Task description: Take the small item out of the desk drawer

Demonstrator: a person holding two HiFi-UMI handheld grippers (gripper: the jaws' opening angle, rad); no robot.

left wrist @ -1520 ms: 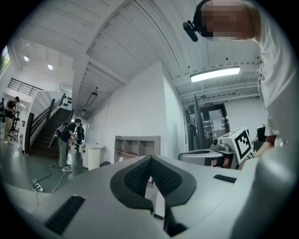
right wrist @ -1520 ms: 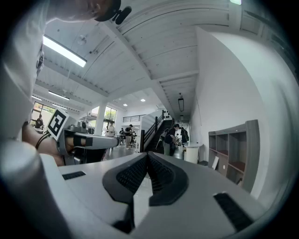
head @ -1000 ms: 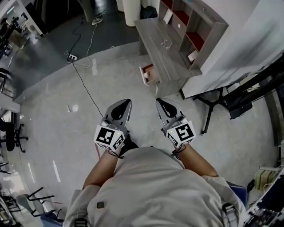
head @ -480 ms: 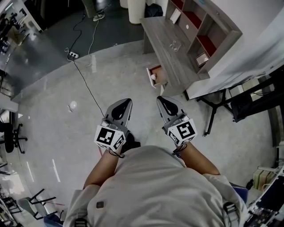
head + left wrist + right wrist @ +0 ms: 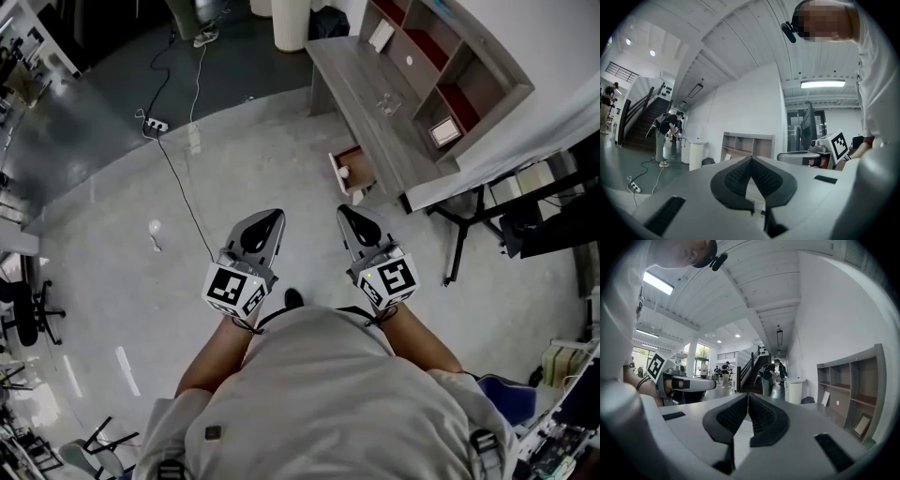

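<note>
A grey desk [image 5: 375, 103] with a shelf unit [image 5: 441, 66] stands at the upper right of the head view. Its small drawer [image 5: 362, 161] is pulled open, and a small white item [image 5: 344, 172] lies inside. My left gripper [image 5: 272, 216] and right gripper [image 5: 343, 212] are held side by side over the floor, short of the drawer, pointing level. Both are shut with nothing between the pads. In the left gripper view the left gripper [image 5: 751, 159] points toward the shelf unit [image 5: 747, 145]. The right gripper [image 5: 748, 394] has the shelves [image 5: 853, 394] on its right.
A power strip [image 5: 150, 124] and its cable lie on the floor at left, with a small white object [image 5: 155, 228] nearby. A white bin [image 5: 289, 19] stands beyond the desk. A black stand [image 5: 469, 225] is right of the desk. People [image 5: 768, 378] stand by a staircase.
The person has walked toward the desk. The open drawer now sits closer to the gripper tips and further right in the head view. Both grippers stay shut and side by side.
</note>
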